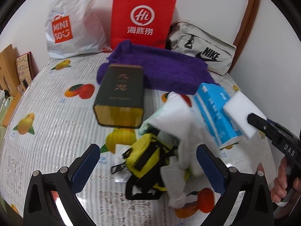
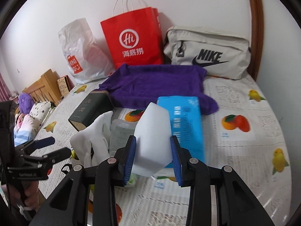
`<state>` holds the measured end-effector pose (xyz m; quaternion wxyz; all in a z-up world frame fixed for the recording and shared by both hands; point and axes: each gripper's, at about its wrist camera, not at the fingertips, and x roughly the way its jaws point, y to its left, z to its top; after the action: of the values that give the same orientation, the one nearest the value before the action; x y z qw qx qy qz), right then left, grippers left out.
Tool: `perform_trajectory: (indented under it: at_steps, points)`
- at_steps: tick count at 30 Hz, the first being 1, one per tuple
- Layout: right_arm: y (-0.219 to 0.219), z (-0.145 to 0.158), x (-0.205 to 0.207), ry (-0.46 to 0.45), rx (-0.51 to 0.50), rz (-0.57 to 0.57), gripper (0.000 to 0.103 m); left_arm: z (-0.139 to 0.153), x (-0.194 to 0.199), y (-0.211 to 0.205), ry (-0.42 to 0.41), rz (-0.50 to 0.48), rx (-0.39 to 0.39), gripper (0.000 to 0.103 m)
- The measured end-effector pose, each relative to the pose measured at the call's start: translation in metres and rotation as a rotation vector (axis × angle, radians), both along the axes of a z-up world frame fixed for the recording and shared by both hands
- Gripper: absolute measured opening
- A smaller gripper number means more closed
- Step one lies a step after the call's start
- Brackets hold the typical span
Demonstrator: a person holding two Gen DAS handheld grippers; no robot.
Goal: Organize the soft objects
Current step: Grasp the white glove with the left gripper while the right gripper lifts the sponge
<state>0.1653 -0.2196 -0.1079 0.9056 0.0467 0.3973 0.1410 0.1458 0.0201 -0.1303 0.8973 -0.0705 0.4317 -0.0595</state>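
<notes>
right tool (image 2: 152, 156) is clamped on a white sponge block (image 2: 153, 141), blue pads pressed into both its sides, holding it up off the desk. from the left wrist view you can see the same sponge (image 1: 241, 113) pinched at its near end by the right tool (image 1: 253, 121), sitting just in front of the blue tissue pack (image 1: 216, 115).

left tool (image 1: 148, 166) is spread wide with nothing between its pads, hovering above a little pile: a yellow pouch with black straps (image 1: 145, 159) and a white cloth glove (image 1: 180, 131) draped over it. can't tell if it's touching either one. in the right wrist view the left tool (image 2: 53, 147) comes in from the left edge next to the glove (image 2: 94, 133).

blue tissue pack (image 2: 185, 124) lies just beyond the sponge, its far end on the edge of a purple towel (image 2: 156, 82) spread flat across the back of the desk. a dark green box with gold lettering (image 1: 120, 96) lies on its side left of the pile, its far end touching the towel.

along the wall: a white miniso plastic bag (image 1: 71, 24), a red haidilao paper bag (image 1: 143, 17), and a grey nike bag (image 2: 207, 52). desk is covered in a fruit-print cloth (image 1: 47, 113).
</notes>
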Motion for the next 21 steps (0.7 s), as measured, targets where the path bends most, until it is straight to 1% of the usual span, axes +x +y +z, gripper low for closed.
perform_trajectory:
  at_steps: [3,6,9,11,12,13,14,15,16,17,18,19,21]
  points:
    - [-0.013,0.002,-0.011,-0.002,0.004,-0.001,0.037,0.004,0.007,-0.008,-0.016,-0.020,-0.013,0.102]
    - [-0.025,-0.003,-0.023,0.017,0.005,0.003,0.037,-0.001,0.020,-0.019,-0.011,-0.038,-0.019,0.102]
    - [-0.037,-0.009,-0.036,0.033,0.015,0.008,0.037,-0.007,0.032,-0.032,0.007,-0.046,0.001,0.102]
    - [-0.045,-0.010,-0.046,0.039,0.038,0.017,0.037,-0.010,0.038,-0.040,-0.001,-0.051,0.026,0.102]
    - [-0.047,-0.011,-0.050,0.040,0.042,0.023,0.037,-0.011,0.041,-0.044,0.000,-0.045,0.055,0.097]
    - [-0.049,-0.012,-0.054,0.041,0.042,0.030,0.037,-0.013,0.043,-0.047,0.001,-0.048,0.079,0.088]
    - [-0.051,-0.014,-0.058,0.045,0.037,0.034,0.037,-0.015,0.045,-0.050,0.004,-0.059,0.095,0.064]
    - [-0.052,-0.017,-0.061,0.052,0.028,0.036,0.037,-0.017,0.048,-0.052,0.020,-0.069,0.105,0.049]
    - [-0.054,-0.020,-0.063,0.059,0.024,0.037,0.037,-0.019,0.050,-0.053,0.035,-0.078,0.100,0.044]
    - [-0.055,-0.023,-0.064,0.068,0.025,0.038,0.037,-0.019,0.050,-0.053,0.039,-0.092,0.083,0.032]
    - [-0.056,-0.027,-0.065,0.081,0.028,0.038,0.037,-0.018,0.048,-0.052,0.040,-0.099,0.066,0.023]
    - [-0.056,-0.031,-0.065,0.095,0.031,0.037,0.037,-0.017,0.046,-0.051,0.040,-0.103,0.054,0.022]
    - [-0.056,-0.040,-0.065,0.116,0.032,0.038,0.037,-0.011,0.041,-0.047,0.027,-0.097,0.042,0.015]
